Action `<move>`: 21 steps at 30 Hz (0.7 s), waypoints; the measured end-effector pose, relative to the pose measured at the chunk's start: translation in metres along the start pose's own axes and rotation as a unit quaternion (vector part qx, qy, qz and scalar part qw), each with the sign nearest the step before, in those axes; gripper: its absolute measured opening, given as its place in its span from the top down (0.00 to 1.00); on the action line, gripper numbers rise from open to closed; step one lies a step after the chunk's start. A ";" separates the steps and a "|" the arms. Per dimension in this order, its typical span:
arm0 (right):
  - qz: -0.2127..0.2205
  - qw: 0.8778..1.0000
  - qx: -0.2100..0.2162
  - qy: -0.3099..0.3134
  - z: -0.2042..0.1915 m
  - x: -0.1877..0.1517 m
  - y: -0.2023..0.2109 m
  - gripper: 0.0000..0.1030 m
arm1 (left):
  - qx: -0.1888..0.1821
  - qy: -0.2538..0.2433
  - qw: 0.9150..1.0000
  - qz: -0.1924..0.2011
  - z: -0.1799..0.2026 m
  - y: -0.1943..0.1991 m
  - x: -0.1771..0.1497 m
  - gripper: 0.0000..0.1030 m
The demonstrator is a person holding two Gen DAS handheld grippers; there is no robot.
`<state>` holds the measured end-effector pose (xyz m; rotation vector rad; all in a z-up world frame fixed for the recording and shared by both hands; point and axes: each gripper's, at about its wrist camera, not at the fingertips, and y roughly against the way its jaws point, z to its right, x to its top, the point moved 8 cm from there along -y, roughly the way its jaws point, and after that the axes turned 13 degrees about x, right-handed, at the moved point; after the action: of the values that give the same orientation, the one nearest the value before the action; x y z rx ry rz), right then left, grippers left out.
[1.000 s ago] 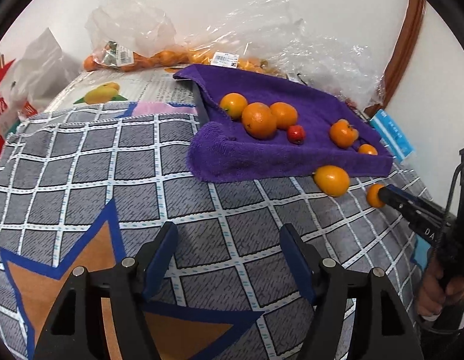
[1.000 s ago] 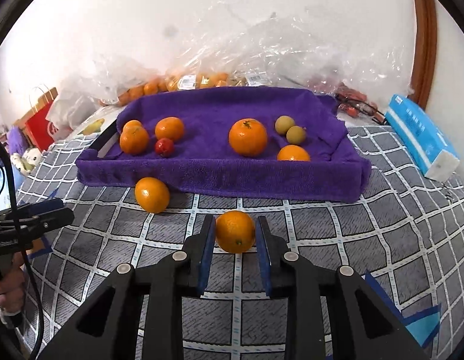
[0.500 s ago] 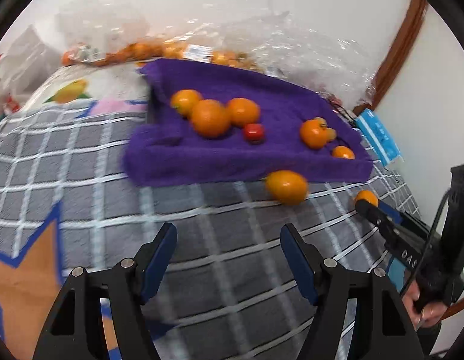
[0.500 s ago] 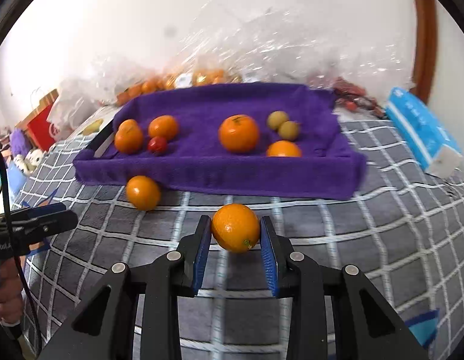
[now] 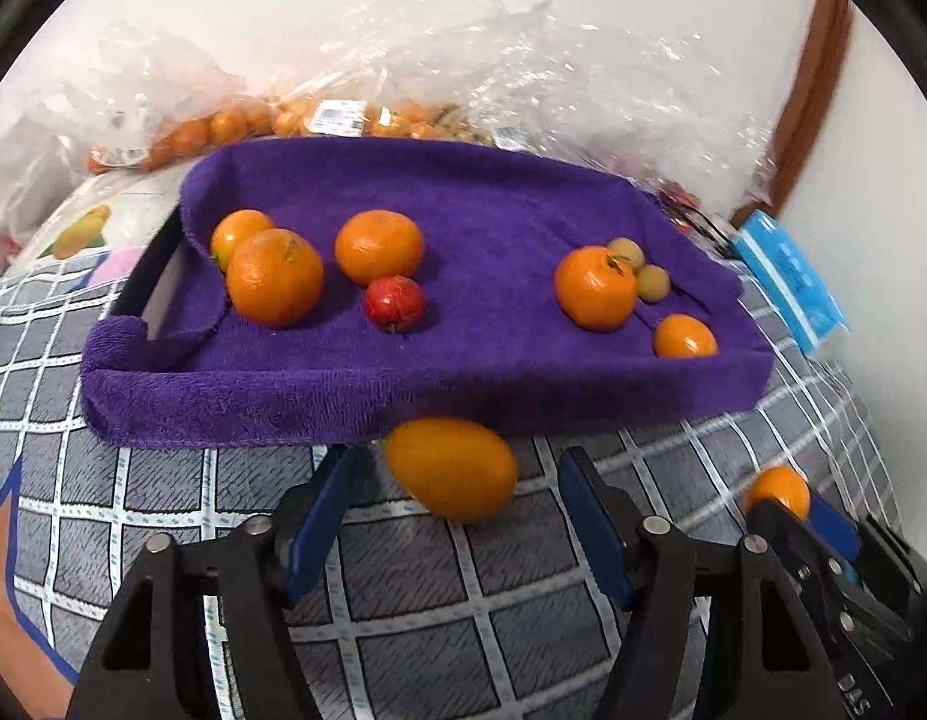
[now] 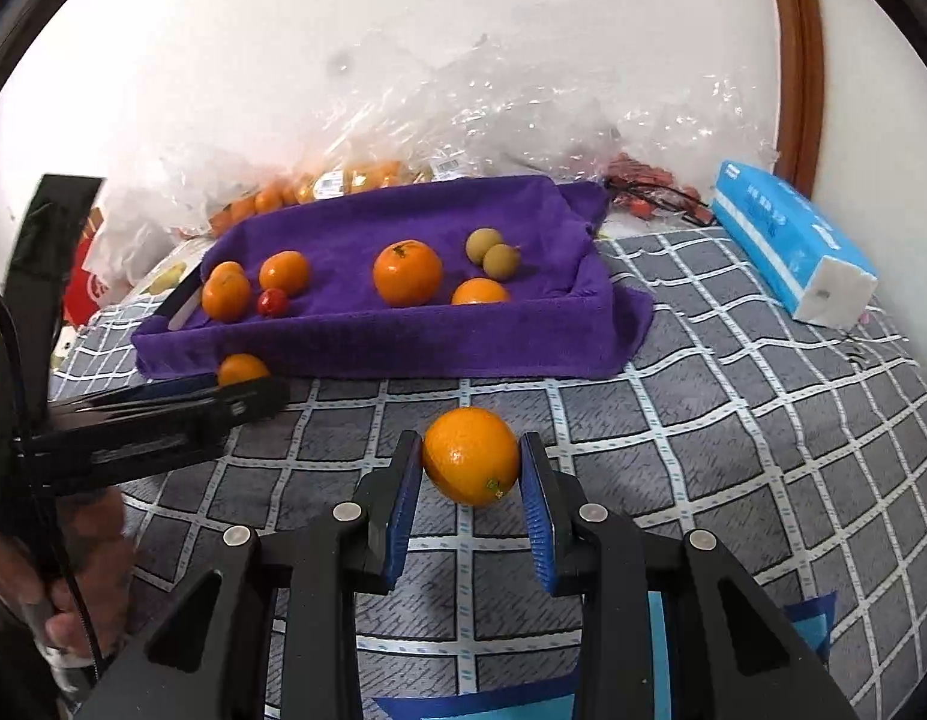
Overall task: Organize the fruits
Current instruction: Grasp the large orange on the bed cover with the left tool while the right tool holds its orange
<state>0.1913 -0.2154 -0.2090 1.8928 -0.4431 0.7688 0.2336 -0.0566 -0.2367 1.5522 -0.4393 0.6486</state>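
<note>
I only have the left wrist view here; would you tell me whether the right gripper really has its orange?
Observer: Yes, the right gripper is shut on the orange, one pad on each side.
Operator: Is anything between it and the tray?
Observer: No, only bare quilt up to the tray's front wall.
Operator: What is the blue thing on the right?
Observer: A tissue pack, its white end towards the camera.
</note>
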 end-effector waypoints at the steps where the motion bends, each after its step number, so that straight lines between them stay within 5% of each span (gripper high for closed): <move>1: 0.000 1.000 0.003 -0.004 0.000 0.000 0.000 0.68 | 0.013 0.002 1.000 0.002 -0.001 0.000 0.000 0.51; 2: 0.000 1.000 0.006 -0.007 0.001 0.000 -0.001 0.68 | 0.013 0.004 1.000 0.003 -0.002 0.001 0.000 0.58; 7: 0.001 1.000 0.007 -0.006 -0.001 -0.001 0.001 0.68 | -0.024 0.038 0.999 0.000 -0.013 0.002 -0.001 0.60; 21: 0.007 1.000 -0.005 -0.003 -0.001 0.000 0.003 0.68 | -0.025 0.032 0.999 -0.002 -0.033 0.021 -0.022 0.62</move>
<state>0.1894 -0.2162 -0.2063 1.8845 -0.4636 0.7677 0.1991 -0.0283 -0.2340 1.4803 -0.4008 0.6767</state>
